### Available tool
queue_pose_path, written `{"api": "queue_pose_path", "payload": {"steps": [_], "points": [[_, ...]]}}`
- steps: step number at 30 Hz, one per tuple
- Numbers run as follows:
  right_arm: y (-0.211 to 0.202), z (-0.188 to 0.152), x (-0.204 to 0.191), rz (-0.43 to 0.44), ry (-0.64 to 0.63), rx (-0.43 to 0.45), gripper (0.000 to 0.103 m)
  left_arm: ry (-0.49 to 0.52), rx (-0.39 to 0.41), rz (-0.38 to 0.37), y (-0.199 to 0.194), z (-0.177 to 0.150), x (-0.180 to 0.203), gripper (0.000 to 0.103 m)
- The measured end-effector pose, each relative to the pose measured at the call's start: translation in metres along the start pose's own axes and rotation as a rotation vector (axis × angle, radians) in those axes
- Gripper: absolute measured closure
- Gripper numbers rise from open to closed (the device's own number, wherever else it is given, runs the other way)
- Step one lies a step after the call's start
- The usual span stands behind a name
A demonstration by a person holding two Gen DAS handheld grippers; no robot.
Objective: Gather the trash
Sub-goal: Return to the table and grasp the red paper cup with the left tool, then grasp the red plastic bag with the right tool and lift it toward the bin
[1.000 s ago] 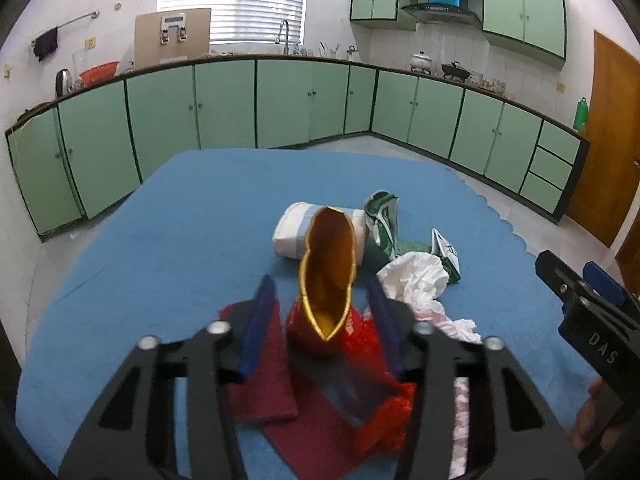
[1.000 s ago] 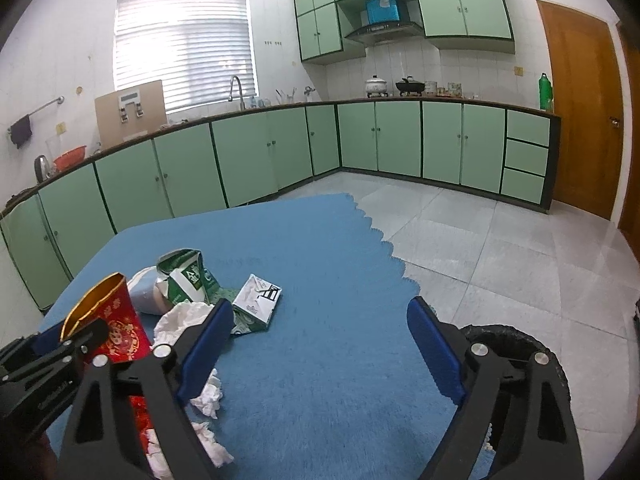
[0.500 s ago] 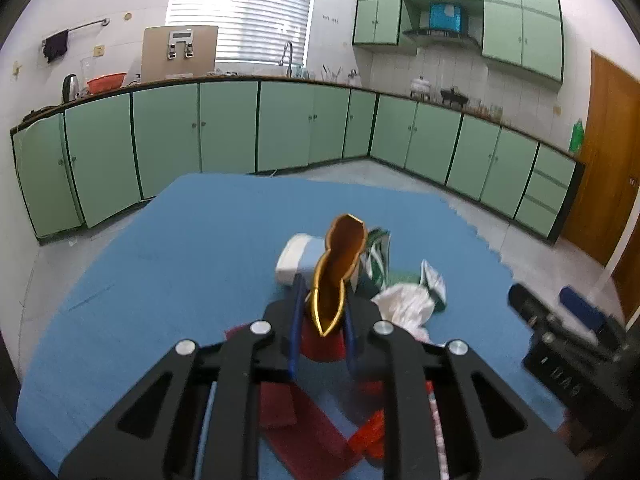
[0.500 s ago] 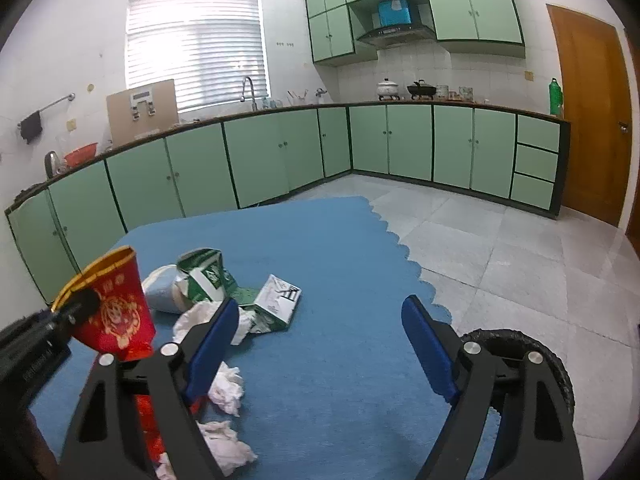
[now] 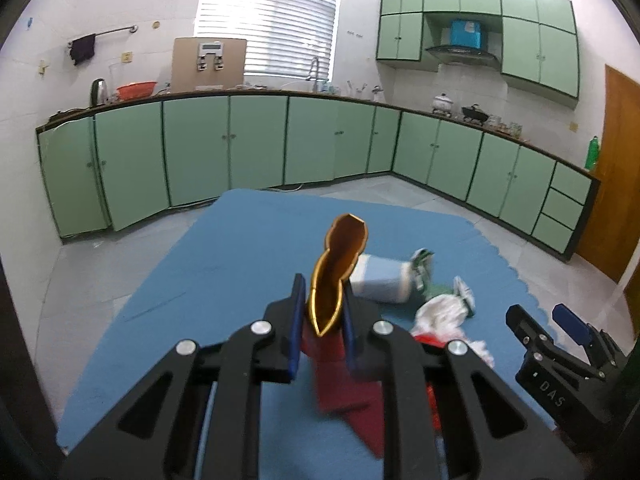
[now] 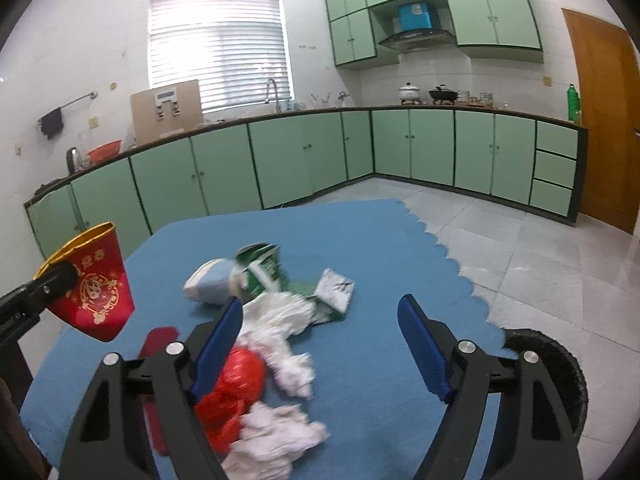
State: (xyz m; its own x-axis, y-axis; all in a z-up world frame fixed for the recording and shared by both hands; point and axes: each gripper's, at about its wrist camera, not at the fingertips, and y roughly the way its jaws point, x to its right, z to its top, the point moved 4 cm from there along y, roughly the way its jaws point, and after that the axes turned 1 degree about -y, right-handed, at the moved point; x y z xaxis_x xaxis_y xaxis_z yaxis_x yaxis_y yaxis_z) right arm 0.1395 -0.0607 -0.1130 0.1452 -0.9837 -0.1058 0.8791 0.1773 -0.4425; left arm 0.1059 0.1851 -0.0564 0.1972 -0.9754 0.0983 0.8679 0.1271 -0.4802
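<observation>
Glossy red paper cup (image 6: pixel 94 292) with gold lining, crumpled white tissue (image 6: pixel 280 316), matt blue mat (image 6: pixel 360 240).

window (image 6: pixel 218 46): far ahead of claw, blinds down
base cabinets (image 5: pixel 256 140): green, run along wall ahead, wrap round to right
upper cabinets (image 6: pixel 492 12): green, up high, ahead-right
range hood (image 6: pixel 416 36): under uppers, blue box on top
faucet (image 6: pixel 272 92): on counter below window
cardboard box (image 5: pixel 208 64): on counter, ahead-left
door (image 6: pixel 604 120): wood, far right
blue mat (image 6: pixel 360 240): on floor below claw, scalloped right edge

Pale green cabinets (image 6: pixel 432 152), white tiled walls (image 6: pixel 80 40), bright blinded window (image 6: pixel 218 46), wooden door (image 6: pixel 604 120).
</observation>
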Motion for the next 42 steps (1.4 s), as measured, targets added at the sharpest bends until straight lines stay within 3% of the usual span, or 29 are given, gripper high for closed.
{"api": "queue_pose_path", "payload": {"steps": [8,17,20,22,26,28,32,37,42], "points": [[0.006,-0.028,-0.039,0.015,-0.039,-0.047,0.035,0.027,-0.017,0.056,-0.004,-0.018,-0.027,0.088],[0.019,-0.045,-0.056,-0.005,-0.082,-0.109,0.046,0.003,-0.063,0.05,0.004,-0.04,-0.042,0.088],[0.021,-0.047,-0.061,0.007,-0.101,-0.122,0.059,-0.003,-0.072,0.043,0.004,-0.043,-0.043,0.088],[0.022,-0.047,-0.063,0.024,-0.114,-0.127,0.073,-0.006,-0.074,0.039,0.004,-0.044,-0.044,0.088],[0.016,-0.044,-0.068,0.055,-0.129,-0.112,0.081,-0.009,-0.069,0.035,0.002,-0.043,-0.045,0.088],[0.012,-0.038,-0.068,0.073,-0.125,-0.1,0.091,-0.012,-0.062,0.033,0.0,-0.04,-0.044,0.088],[-0.001,-0.021,-0.067,0.095,-0.112,-0.056,0.093,-0.012,-0.039,0.024,-0.005,-0.03,-0.041,0.088],[-0.022,0.004,-0.062,0.119,-0.103,0.006,0.103,-0.005,-0.007,0.001,-0.014,-0.015,-0.03,0.088],[-0.035,0.02,-0.052,0.124,-0.109,0.048,0.103,-0.004,0.012,-0.031,-0.02,-0.003,-0.013,0.088]]}}
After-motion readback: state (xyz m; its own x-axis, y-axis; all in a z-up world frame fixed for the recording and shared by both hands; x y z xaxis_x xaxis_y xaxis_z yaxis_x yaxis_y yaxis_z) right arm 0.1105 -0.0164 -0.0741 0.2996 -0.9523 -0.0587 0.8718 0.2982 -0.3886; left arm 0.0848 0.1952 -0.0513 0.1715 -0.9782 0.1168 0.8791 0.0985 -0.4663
